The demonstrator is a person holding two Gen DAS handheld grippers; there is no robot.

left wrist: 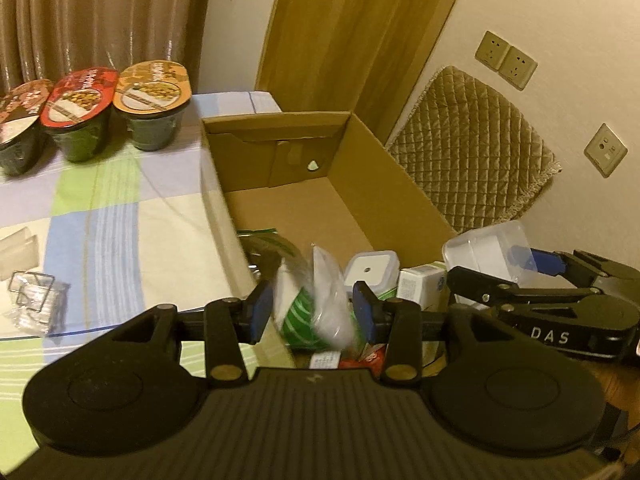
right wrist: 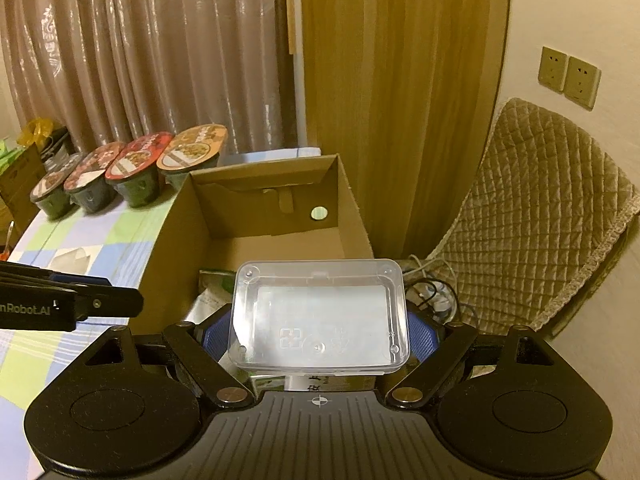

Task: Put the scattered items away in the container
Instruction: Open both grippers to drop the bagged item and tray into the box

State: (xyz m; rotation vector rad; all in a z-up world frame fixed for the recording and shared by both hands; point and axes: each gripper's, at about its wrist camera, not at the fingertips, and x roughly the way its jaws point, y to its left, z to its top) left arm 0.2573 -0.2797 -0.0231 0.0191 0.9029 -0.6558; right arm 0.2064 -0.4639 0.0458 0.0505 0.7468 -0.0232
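The right hand-held gripper clamps a clear plastic box above the cardboard box; the left hand-held gripper spreads around a blurred, seemingly loose white-green packet.

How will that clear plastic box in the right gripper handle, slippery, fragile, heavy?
The clear plastic box looks empty, so probably light for its size. Its walls are smooth and glossy, so it may slip between the right gripper pads, which pinch only its short ends. It looks thin-walled and rigid, so it could flex or crack under a hard squeeze, though that's a guess.
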